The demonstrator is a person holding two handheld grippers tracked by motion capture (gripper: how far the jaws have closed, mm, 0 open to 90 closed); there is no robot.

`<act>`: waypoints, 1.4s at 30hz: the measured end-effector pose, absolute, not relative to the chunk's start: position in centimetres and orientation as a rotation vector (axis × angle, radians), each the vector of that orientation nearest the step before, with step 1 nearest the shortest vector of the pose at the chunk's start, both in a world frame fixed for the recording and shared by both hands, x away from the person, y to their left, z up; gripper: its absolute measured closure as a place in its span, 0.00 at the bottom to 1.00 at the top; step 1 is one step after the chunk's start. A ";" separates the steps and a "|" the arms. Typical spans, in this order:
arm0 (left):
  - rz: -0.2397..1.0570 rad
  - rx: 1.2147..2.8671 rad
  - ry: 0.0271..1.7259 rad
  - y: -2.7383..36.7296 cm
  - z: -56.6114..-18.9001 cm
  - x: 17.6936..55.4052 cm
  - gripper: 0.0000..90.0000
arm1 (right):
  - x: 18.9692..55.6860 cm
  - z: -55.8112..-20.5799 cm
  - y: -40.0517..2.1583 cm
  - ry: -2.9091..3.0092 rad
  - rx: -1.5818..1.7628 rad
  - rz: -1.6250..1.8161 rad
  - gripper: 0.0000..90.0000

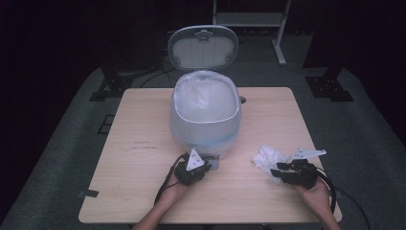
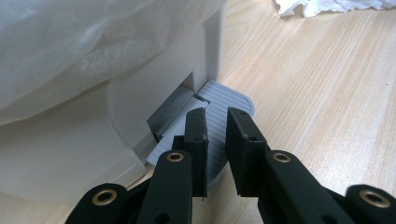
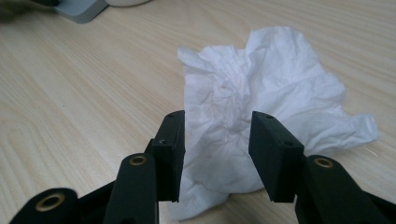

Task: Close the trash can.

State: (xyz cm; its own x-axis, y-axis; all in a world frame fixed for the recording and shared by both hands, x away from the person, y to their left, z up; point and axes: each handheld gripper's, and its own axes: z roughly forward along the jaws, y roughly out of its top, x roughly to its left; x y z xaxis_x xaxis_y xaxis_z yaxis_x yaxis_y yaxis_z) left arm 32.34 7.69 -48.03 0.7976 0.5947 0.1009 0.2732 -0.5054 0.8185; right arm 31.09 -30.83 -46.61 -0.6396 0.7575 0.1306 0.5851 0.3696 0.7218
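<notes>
A white pedal bin (image 1: 205,115) lined with a clear bag stands mid-table, its lid (image 1: 203,47) raised. My left gripper (image 1: 207,165) is at the bin's front foot. In the left gripper view its jaws (image 2: 217,121) are shut with nothing between them, tips down on the grey ribbed pedal (image 2: 224,102). A crumpled white tissue (image 1: 269,157) lies on the table at the right. My right gripper (image 1: 277,168) is low over its near edge. In the right gripper view the open jaws (image 3: 217,135) straddle the tissue (image 3: 261,84) without pressing it.
The light wooden table (image 1: 143,143) carries the bin and the tissue (image 2: 327,5). Black cables trail from both grippers toward the front edge. A white desk frame (image 1: 280,38) stands on the grey floor behind the table.
</notes>
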 end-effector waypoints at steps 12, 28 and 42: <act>0.473 2.118 0.640 7.7 -48.0 32.3 0.87 | 31.2 -47.5 -30.5 2.428 1.191 1.060 0.68; 0.475 2.119 0.639 7.7 -48.0 32.3 0.87 | 31.1 -47.5 -30.3 2.444 1.179 1.058 0.95; 0.475 2.118 0.639 7.7 -48.0 32.3 0.87 | 31.0 -45.4 -29.7 2.460 1.156 1.117 0.96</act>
